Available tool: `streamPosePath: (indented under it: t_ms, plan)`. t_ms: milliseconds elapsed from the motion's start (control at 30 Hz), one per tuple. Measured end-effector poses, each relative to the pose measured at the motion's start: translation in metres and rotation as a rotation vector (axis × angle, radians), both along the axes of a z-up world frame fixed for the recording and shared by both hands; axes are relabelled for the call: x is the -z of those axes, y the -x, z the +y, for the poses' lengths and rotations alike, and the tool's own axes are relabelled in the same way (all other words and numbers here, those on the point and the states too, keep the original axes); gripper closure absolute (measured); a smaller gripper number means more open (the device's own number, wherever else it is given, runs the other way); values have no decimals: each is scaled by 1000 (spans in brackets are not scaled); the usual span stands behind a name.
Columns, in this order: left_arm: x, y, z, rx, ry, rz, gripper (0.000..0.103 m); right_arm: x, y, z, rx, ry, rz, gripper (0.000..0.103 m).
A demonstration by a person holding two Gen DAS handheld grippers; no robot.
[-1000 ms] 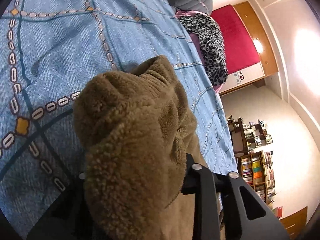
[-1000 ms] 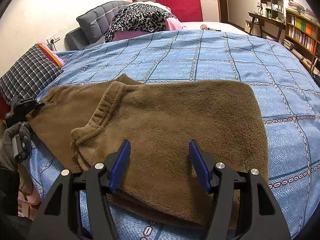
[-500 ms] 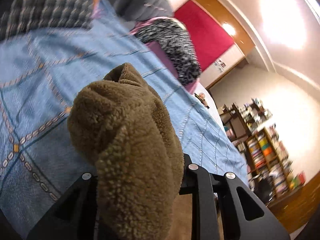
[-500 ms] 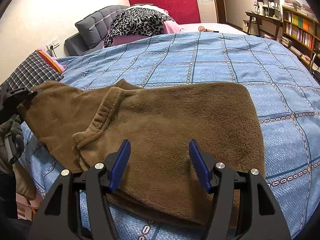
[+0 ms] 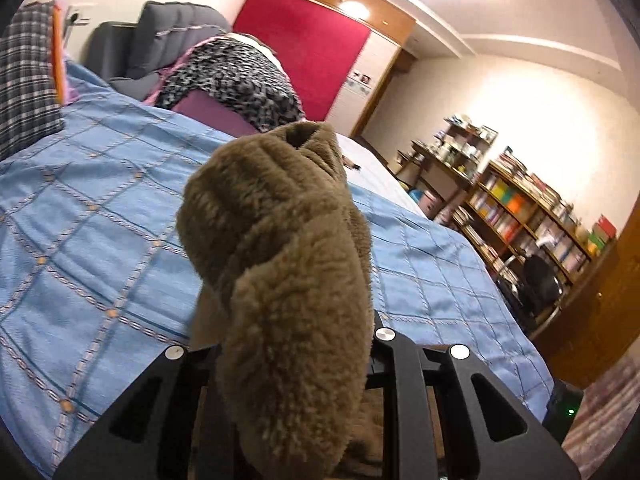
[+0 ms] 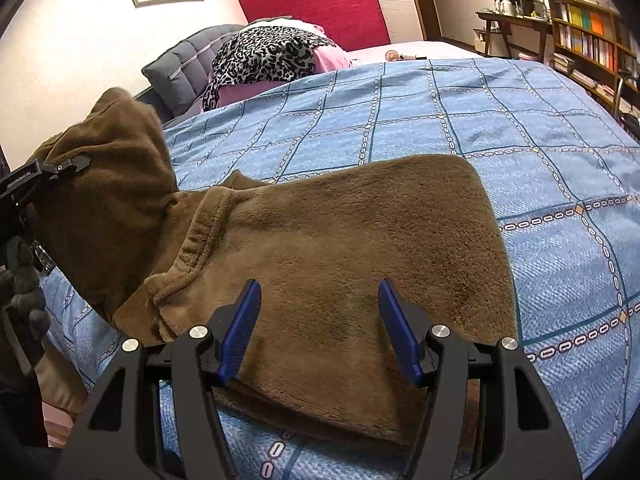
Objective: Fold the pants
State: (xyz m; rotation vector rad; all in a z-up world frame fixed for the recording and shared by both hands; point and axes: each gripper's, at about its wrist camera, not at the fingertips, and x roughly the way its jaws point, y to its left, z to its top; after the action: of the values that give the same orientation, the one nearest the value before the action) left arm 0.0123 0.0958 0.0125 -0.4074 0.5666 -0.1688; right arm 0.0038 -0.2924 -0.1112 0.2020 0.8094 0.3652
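Observation:
Brown fleece pants [image 6: 340, 232] lie folded on the blue bedspread [image 6: 500, 128]. Their left end [image 6: 112, 184] is lifted off the bed in my left gripper [image 6: 60, 168], which is shut on it. In the left wrist view the gripped fleece [image 5: 280, 264] bulges up between the fingers and hides the left gripper's [image 5: 296, 344] tips. My right gripper [image 6: 316, 312] stands open just above the near edge of the flat pants, its blue pads [image 6: 240, 320] apart with nothing pinched between them.
A leopard-print cloth [image 6: 272, 56] and a grey cushion [image 6: 180, 64] lie at the head of the bed. A plaid pillow [image 5: 24, 80] sits at the far left. Bookshelves [image 5: 520, 216] line the right wall. A gloved hand [image 6: 20, 280] holds the left gripper.
The left gripper has risen and rolled, lifting the pants' end off the bed and carrying it over toward the folded part. The right gripper has barely shifted and stays open.

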Motion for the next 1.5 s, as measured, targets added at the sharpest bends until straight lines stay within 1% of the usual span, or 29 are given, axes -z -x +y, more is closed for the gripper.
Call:
streamPosePath:
  t_ms: [100, 267, 333, 500, 633, 800, 867, 967, 1000, 1067, 1100, 1167, 1233, 1367, 1500]
  plan:
    - [-5, 1, -26, 35, -26, -14, 82, 2, 1, -6, 9, -22, 2, 41]
    - [-15, 2, -77, 94, -115, -50, 82, 2, 0, -17, 29, -66, 5, 41]
    - [-17, -1, -96, 122, -129, -48, 82, 2, 1, -21, 34, -78, 2, 41]
    - [-12, -9, -139, 202, -164, -26, 82, 2, 2, -32, 52, -99, -4, 41]
    - [-7, -12, -174, 249, -218, -31, 82, 2, 2, -40, 72, -117, -4, 41]
    - [1, -15, -221, 319, -267, -27, 82, 4, 2, -47, 89, -136, 0, 41]
    - [8, -17, -235, 346, -294, -20, 82, 4, 2, -49, 97, -138, -1, 41]
    - [23, -23, -252, 383, -312, 16, 81, 4, 3, -53, 109, -139, -4, 41]
    - [27, -23, -253, 394, -313, 30, 79, 4, 2, -55, 113, -138, -5, 41]
    - [36, -27, -261, 411, -308, 64, 72, 5, 3, -58, 123, -137, -4, 41]
    - [38, -27, -263, 424, -290, 68, 64, 6, 3, -59, 127, -137, -3, 41]
    - [42, -27, -264, 451, -266, 83, 61, 7, 2, -62, 135, -137, 1, 41]
    - [44, -28, -267, 481, -246, 96, 53, 7, 2, -63, 140, -137, 2, 41]
    - [49, -22, -256, 528, -192, 124, 52, 7, 3, -67, 149, -133, 0, 41]
    - [49, -19, -238, 552, -111, 155, 45, 7, 3, -71, 167, -129, -1, 41]
